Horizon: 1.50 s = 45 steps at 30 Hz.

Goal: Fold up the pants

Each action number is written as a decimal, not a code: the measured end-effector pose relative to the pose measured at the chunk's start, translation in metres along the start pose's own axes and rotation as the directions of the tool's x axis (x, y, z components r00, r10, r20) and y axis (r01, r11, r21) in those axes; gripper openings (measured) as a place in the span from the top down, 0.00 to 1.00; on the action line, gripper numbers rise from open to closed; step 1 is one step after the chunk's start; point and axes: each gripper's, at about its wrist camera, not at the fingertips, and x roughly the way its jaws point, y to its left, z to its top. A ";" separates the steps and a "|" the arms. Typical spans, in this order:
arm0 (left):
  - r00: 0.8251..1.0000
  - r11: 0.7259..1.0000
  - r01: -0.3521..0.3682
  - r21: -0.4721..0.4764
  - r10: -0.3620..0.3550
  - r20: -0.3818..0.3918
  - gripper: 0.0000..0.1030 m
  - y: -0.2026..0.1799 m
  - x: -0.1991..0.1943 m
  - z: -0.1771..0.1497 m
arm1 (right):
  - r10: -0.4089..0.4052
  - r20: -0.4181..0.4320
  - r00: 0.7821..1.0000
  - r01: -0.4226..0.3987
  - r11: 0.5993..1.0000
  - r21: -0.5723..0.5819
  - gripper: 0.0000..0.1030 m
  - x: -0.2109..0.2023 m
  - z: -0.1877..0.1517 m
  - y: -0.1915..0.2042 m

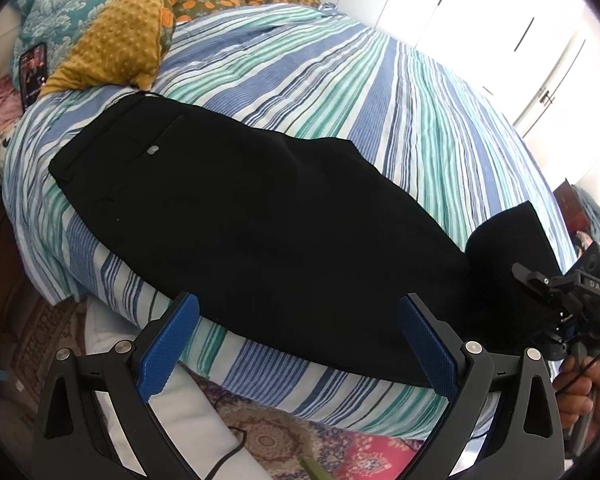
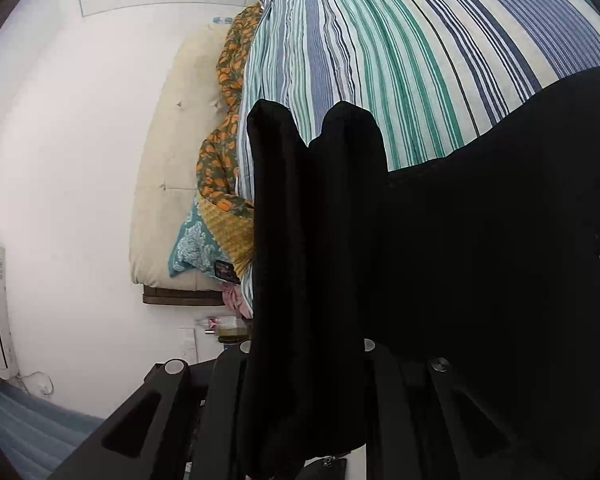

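Pants: black, flat along near edge of striped bedspread; waistband and buttoned back pocket toward the pillows.
Cuff end: lifted off bedspread, bunched.
Right gripper: clamped on the cuffs.
Left gripper: fingers apart, empty, over bedspread's near edge.

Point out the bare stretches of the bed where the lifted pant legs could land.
Free: striped bedspread beyond the black pants, toward the white closet doors. Crowded: the head end, with yellow blanket, teal pillow and phone.
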 end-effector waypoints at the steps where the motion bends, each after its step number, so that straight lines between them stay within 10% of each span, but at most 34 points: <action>1: 1.000 1.000 0.000 -0.003 0.000 -0.001 0.03 0.001 0.000 0.000 | -0.015 0.000 1.000 0.015 1.000 -0.001 0.84 0.002 -0.001 0.000; 17: 1.000 1.000 0.013 -0.013 -0.013 0.003 0.03 0.007 -0.003 -0.001 | -0.181 0.154 0.971 0.198 0.975 -0.102 0.84 0.013 -0.013 0.030; 20: 1.000 1.000 0.012 -0.015 -0.012 0.003 0.03 0.008 -0.004 -0.001 | -0.332 0.175 0.927 0.366 0.901 -0.232 0.71 0.033 -0.017 0.046; 22: 1.000 1.000 0.013 -0.019 -0.012 0.013 0.03 0.009 -0.008 -0.001 | -0.451 0.117 0.885 0.460 0.804 -0.376 0.10 0.068 -0.030 0.059; 28: 1.000 0.999 -0.002 -0.036 0.002 0.015 0.03 0.023 -0.013 -0.002 | -0.393 0.108 0.913 0.372 0.695 -0.616 0.06 0.057 -0.085 0.081; 32: 0.996 0.996 0.084 0.019 -0.084 0.002 0.12 0.004 -0.009 -0.001 | -0.398 0.275 0.875 0.479 0.632 -0.609 0.05 -0.019 -0.103 0.068; 36: 0.974 0.967 0.228 0.112 -0.227 -0.021 0.32 -0.039 0.000 0.004 | -0.452 0.425 0.785 0.616 0.647 -0.449 0.05 -0.087 -0.104 0.048; 39: 0.981 0.952 0.194 0.236 -0.191 -0.035 0.37 -0.077 0.018 0.005 | -0.468 0.492 0.734 0.652 0.689 -0.317 0.05 -0.135 -0.111 0.030; 43: 0.988 0.934 0.153 0.324 -0.135 -0.077 0.47 -0.104 0.045 0.006 | -0.470 0.513 0.719 0.631 0.751 -0.196 0.05 -0.168 -0.105 0.006; 45: 0.991 0.920 0.129 0.371 -0.102 -0.090 0.75 -0.115 0.054 0.003 | -0.459 0.523 0.718 0.622 0.761 -0.186 0.05 -0.175 -0.101 0.005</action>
